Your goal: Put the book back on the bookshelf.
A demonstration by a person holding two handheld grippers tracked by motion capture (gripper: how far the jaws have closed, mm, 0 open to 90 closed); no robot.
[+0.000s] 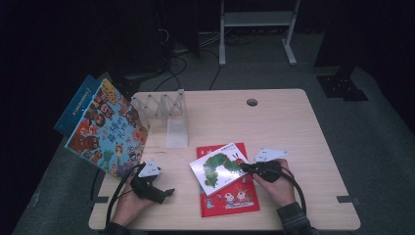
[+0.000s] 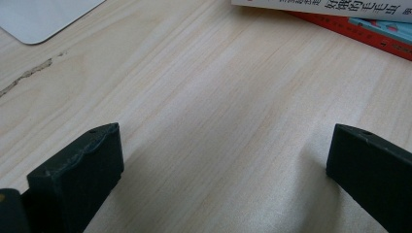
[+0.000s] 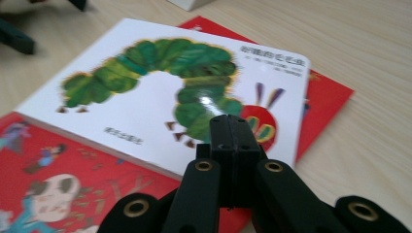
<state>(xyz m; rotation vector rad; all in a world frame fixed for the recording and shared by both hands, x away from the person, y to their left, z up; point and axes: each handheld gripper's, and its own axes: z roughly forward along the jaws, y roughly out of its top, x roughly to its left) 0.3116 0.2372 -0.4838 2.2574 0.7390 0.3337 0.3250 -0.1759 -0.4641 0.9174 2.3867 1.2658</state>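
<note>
Right gripper view looks down two black jaws pressed flat together, the right gripper (image 3: 231, 127) pinching the near edge of the caterpillar picture book (image 3: 145, 92) by its cover. That white book lies askew on top of a red picture book (image 3: 53, 179), which sits flat on the pale wooden table (image 3: 369, 43).

In the high view the left gripper (image 1: 166, 192) rests on the table, well apart from both books, its jaws wide with nothing between them; past it a plastic book rack (image 1: 169, 115) stands with larger picture books (image 1: 105, 129) leaning beside it.

The caterpillar book looks thin, light and fairly stiff, though its glossy cover will likely slip. A grip on the edge near the spine should carry it better than one on a loose corner, where the pages may sag or fan open.
</note>
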